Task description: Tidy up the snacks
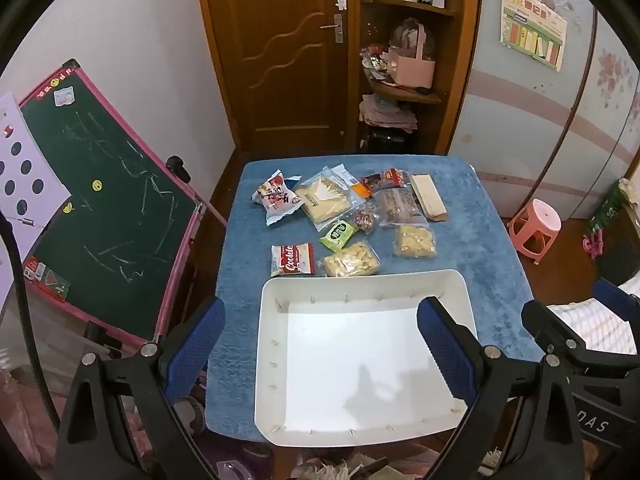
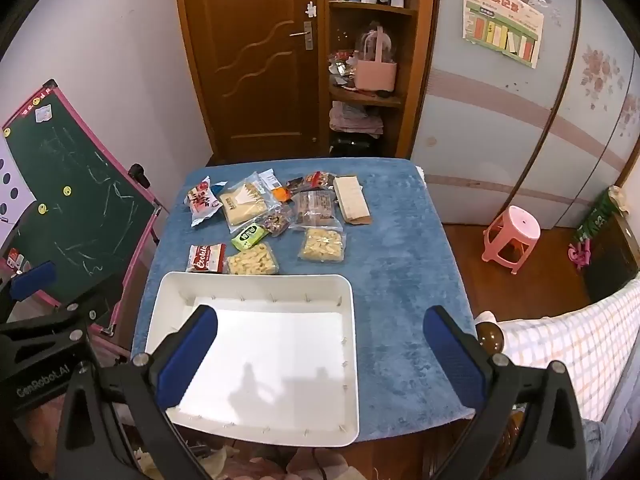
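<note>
— Snacks: where do they lie?

— Across the middle of the left wrist view, on the blue table cover (image 1: 472, 248). Going left to right: a red-and-white wrapped snack (image 1: 277, 198), a clear bag of pale wafers (image 1: 326, 200), a brown-printed clear packet (image 1: 400, 204) and a tan flat box (image 1: 428, 197) at the right end. In front of them sit a red Cookies pack (image 1: 293, 259), a green packet (image 1: 339, 234), and two clear bags of pale biscuits (image 1: 351, 265) (image 1: 415, 242).

— And the bin?

— A white tray (image 1: 276, 304) fills the lower centre, just below the Cookies pack, with nothing lying in it.

— The grippers?

— The left gripper (image 1: 322, 318) hovers over the tray, its blue pads (image 1: 196, 340) spread wide with nothing between them. In the right wrist view the right gripper (image 2: 320, 330) is likewise wide apart and empty, its left pad over the tray and its right pad over the bare cover.

— Anything round the table?

— At the left edge a green chalkboard (image 1: 108, 216) in a pink frame; upper centre a wooden door (image 1: 288, 48); at the right a pink stool (image 1: 536, 228) on the floor.
</note>
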`<state>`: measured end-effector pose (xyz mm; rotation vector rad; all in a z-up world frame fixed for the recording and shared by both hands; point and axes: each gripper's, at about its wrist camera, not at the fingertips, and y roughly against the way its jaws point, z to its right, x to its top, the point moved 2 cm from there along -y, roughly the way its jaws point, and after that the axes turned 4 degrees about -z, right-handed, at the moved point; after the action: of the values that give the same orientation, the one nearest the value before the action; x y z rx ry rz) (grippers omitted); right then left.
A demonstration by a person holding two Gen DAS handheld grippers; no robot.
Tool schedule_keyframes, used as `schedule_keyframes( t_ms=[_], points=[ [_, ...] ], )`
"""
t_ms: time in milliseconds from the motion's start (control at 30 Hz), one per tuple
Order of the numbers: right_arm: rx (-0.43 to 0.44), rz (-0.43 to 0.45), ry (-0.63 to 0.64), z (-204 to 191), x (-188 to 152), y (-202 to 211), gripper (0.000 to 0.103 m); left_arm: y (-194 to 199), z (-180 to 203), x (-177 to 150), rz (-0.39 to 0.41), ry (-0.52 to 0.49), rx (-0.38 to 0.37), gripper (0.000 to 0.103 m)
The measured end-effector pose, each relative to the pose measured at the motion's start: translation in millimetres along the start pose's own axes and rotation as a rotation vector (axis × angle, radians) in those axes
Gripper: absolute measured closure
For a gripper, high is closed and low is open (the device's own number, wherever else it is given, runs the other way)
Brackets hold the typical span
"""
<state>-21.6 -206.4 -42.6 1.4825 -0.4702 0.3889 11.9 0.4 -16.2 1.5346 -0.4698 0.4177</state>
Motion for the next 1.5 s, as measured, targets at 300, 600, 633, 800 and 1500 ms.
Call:
schedule_keyframes(
  t_ms=[300,600,633,800,1500],
  points=[
    [0.003,-0.006,-0.006,-1,3,-7,0.0,-5,-1,3,-0.001,-0.005,0.002,0.008],
    [0.018,-0.005,-0.007,0,5,-11,0.0,-7,-2,3,-0.003,0.003,-0.002,0.009],
    [0.018,-0.005,-0.008,0,6,-11,0.0,-6,-3,3,-0.003,0.005,-0.004,0.009],
    [0.02,-0.005,-0.007,1,7,-14,0.0,-7,-3,3,-0.003,0.006,-0.001,0.009],
    [0.022,-0.01,-0.005,-5,11,-19,0.0,-17,-6,8,-0.016,0.017,-0.009,0.009]
  ],
)
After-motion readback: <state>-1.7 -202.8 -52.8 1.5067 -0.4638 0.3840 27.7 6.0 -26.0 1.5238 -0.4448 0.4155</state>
